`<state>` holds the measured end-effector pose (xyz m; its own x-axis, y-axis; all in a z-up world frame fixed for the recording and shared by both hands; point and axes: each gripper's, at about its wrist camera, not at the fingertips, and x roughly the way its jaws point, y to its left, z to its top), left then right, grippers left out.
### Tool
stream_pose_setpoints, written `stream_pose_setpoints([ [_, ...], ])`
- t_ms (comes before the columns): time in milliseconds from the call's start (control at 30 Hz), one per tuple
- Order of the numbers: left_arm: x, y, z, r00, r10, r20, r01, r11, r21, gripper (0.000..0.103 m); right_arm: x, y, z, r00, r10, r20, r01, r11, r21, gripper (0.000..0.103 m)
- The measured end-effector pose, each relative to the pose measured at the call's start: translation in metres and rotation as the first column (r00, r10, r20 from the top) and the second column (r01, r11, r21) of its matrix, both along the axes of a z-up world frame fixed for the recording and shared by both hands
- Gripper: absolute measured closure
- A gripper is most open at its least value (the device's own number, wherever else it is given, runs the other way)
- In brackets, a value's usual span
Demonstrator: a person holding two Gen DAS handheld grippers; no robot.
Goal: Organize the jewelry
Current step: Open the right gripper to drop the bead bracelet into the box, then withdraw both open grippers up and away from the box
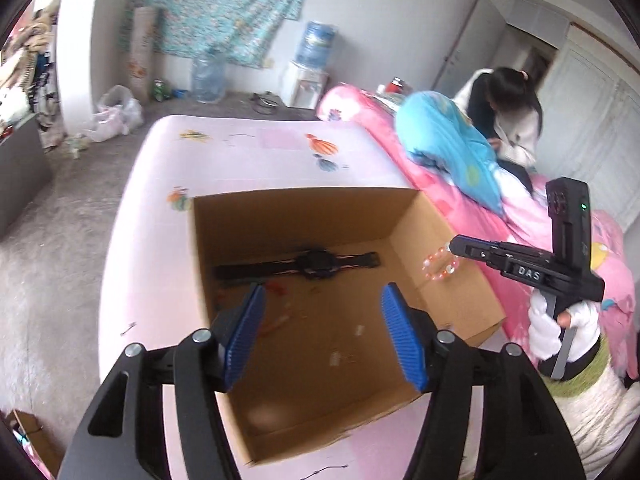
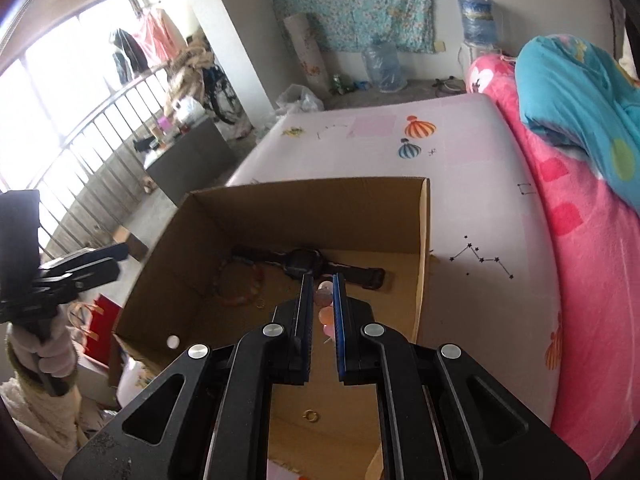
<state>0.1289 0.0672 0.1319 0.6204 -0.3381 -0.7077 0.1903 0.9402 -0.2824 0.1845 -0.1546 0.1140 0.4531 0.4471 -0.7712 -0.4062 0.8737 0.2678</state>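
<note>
Holding a pink bead bracelet (image 2: 325, 307) pinched between the nearly closed jaws of our right gripper (image 2: 323, 312), we hover over the open cardboard box (image 2: 422, 240); from the left wrist view the loop of beads (image 1: 441, 261) dangles from the gripper's tip (image 1: 456, 246) just above the box's right wall. Our left gripper (image 1: 322, 320) stands with its blue pads wide apart and nothing between them, above the inside of the box.

A black watch (image 2: 304, 266) lies flat on the box floor, with a reddish bracelet (image 2: 240, 284) beside it and a small gold ring (image 2: 310, 415) nearer us.

We judge the main risk to be letting go too early: the beads hang close to the wall, so they could catch on the rim or slide outside onto the bed. Landing on the watch could also tangle the pieces.

The box sits on a pale pink sheet (image 2: 480, 208) printed with balloons and star patterns, beside a pink blanket (image 2: 580, 260) and a blue quilt (image 2: 580, 92). Another person (image 1: 512, 112) sits at the far side of the bed. Water jugs (image 1: 208, 76) stand against the wall beneath a flowered cloth (image 1: 224, 4).
</note>
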Motion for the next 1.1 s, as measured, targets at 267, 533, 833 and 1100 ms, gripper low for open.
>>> stream_pose_setpoints([
  [267,-0.014,0.045,-0.023,0.995,0.101,-0.023,-0.102,0.993,-0.058,0.039,-0.012,-0.001,0.002,1.0,-0.025,0.015,0.024,1.0,0.018,0.092],
  [533,-0.006,0.054,-0.05,0.988,0.13,-0.082,-0.139,0.985,-0.106,0.034,-0.041,-0.069,0.022,0.973,-0.228,0.047,0.223,0.971,0.089,0.069],
  [833,0.002,0.026,-0.076,0.986,0.085,-0.14,-0.102,0.988,-0.118,0.03,-0.039,-0.063,-0.029,0.96,-0.159,-0.232,0.19,0.974,0.12,0.064],
  [1100,-0.007,0.013,-0.073,0.986,0.079,-0.144,-0.096,0.989,-0.114,0.025,-0.061,-0.073,-0.018,0.955,-0.202,-0.216,0.228,0.968,0.101,0.064],
])
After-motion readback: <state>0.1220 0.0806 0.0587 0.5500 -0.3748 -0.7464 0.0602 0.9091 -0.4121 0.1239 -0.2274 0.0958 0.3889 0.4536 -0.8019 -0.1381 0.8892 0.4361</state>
